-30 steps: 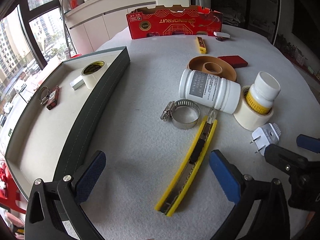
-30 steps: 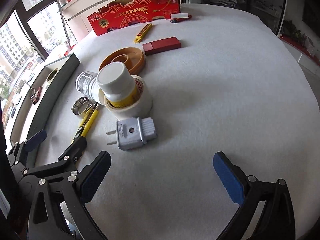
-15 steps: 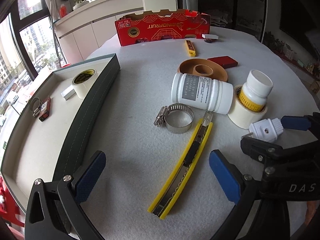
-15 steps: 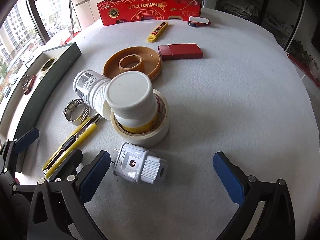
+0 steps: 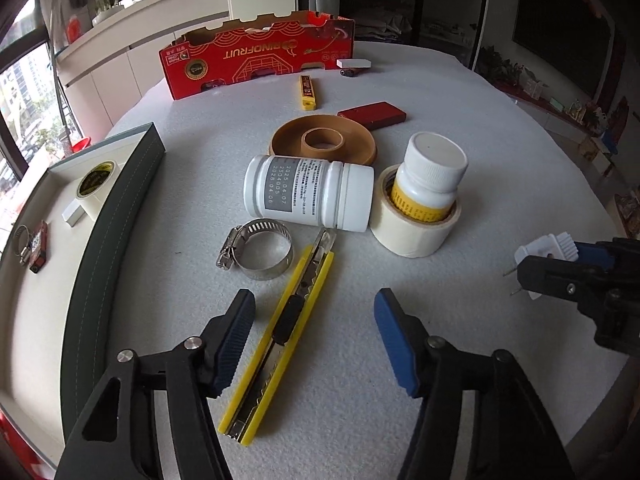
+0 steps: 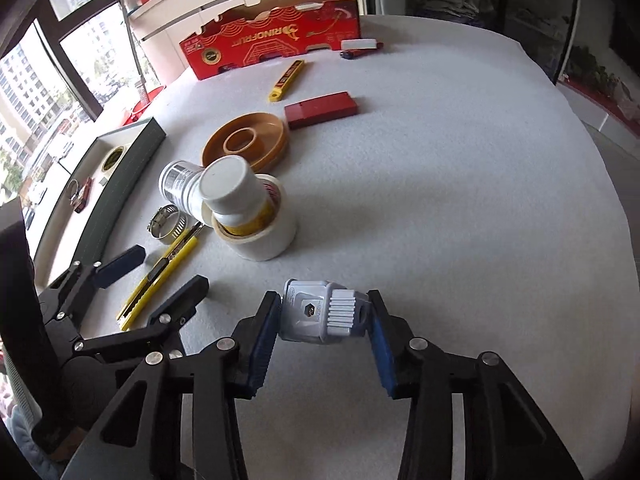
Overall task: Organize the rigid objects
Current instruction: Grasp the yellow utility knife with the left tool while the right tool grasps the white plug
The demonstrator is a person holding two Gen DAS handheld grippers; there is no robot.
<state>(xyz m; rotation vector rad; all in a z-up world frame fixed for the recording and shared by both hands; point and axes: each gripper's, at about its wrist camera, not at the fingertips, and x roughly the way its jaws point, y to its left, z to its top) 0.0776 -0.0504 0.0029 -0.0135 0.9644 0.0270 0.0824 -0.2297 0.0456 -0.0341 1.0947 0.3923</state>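
A yellow utility knife (image 5: 296, 320) lies on the white table between the pads of my left gripper (image 5: 316, 336). Its jaws are closing, with a gap still showing on both sides of the knife. A grey-white plug (image 6: 320, 312) sits between the blue pads of my right gripper (image 6: 322, 340), whose jaws are closing; both pads touch the plug's sides. In the left wrist view the plug (image 5: 540, 246) shows at the right, prongs pointing left. A dark green tray (image 5: 116, 232) on the left holds a tape roll, a white block, a clamp and a small red item.
Just beyond the knife lie a metal hose clamp (image 5: 260, 256) and a white bottle (image 5: 308, 190) on its side. A yellow-labelled bottle (image 5: 432, 168) stands in a tape roll (image 5: 416, 232). Farther back are a brown dish (image 5: 324, 144), red case (image 5: 372, 114), small yellow cutter (image 5: 307, 92) and red carton (image 5: 256, 52).
Both grippers' jaws have narrowed. My right gripper moved forward over the plug and closed on it. My left gripper tilted up slightly, its pads now close beside the knife.
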